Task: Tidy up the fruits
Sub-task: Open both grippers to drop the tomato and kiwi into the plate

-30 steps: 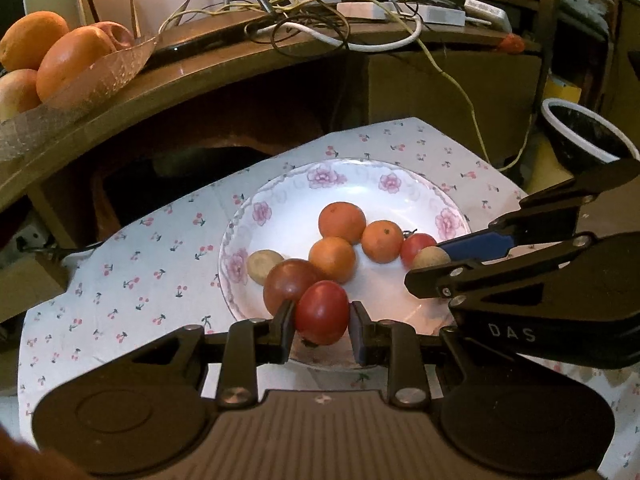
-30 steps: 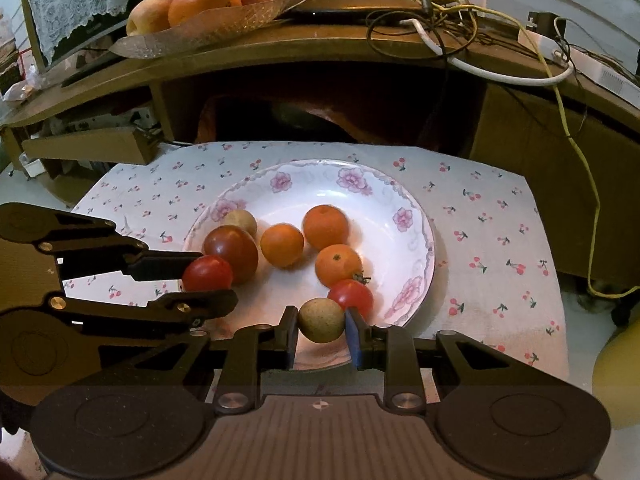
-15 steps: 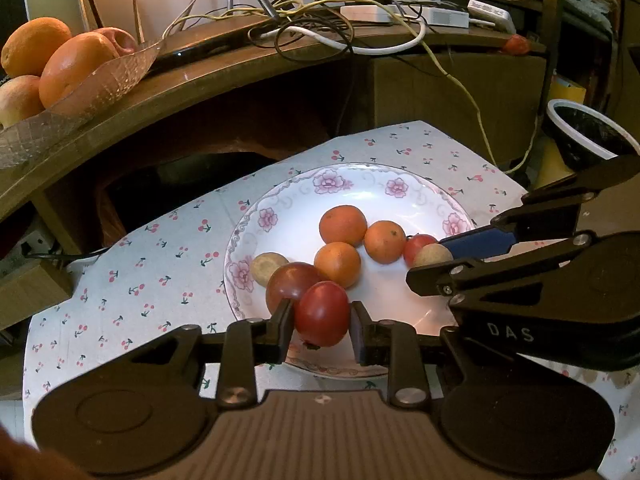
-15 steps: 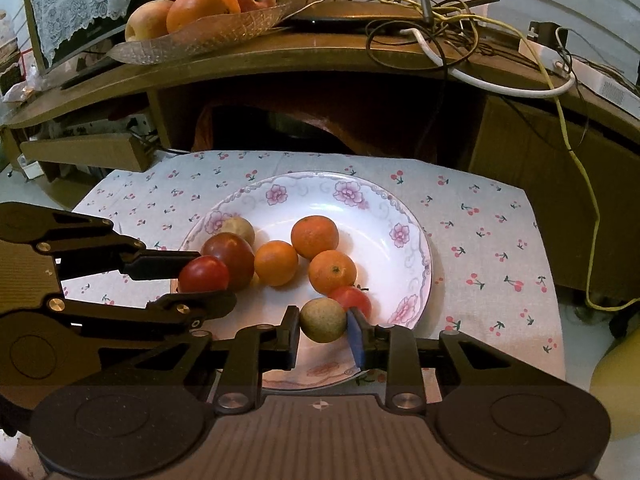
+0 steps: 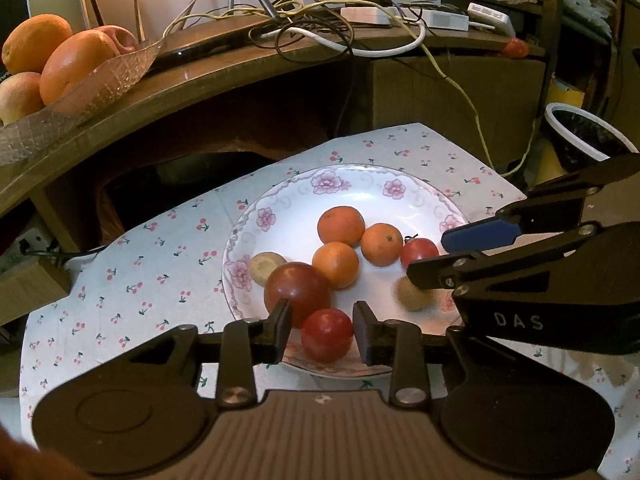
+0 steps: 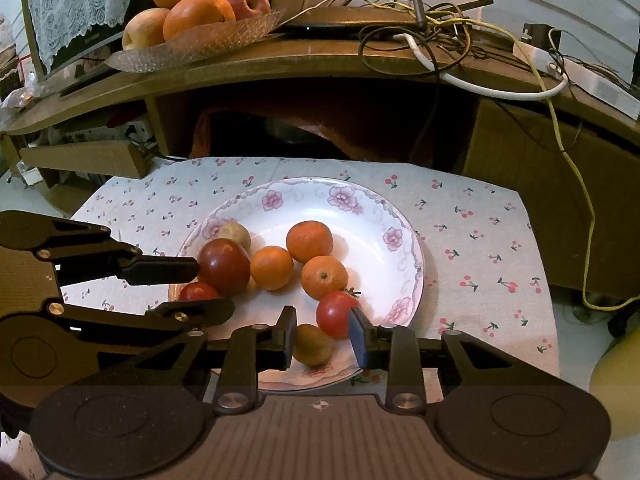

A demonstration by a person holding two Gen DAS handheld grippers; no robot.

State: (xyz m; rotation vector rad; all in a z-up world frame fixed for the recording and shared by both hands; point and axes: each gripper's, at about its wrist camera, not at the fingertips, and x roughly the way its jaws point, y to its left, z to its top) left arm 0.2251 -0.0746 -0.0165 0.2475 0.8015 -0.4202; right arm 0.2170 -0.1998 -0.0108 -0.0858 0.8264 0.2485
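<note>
Both claws just opened: left claw (image 5: 322,330) clear of tomato (image 5: 327,334), right claw (image 6: 322,334) clear of kiwi (image 6: 313,344).

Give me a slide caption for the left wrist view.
Left gripper jaws opening around a small red tomato at the floral plate rim.

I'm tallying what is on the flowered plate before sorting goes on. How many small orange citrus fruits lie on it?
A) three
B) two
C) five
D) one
A: on the flowered plate three small orange citrus fruits cluster at the middle, the far one, the left one and the near one; the other fruits there are red or brownish.
</note>
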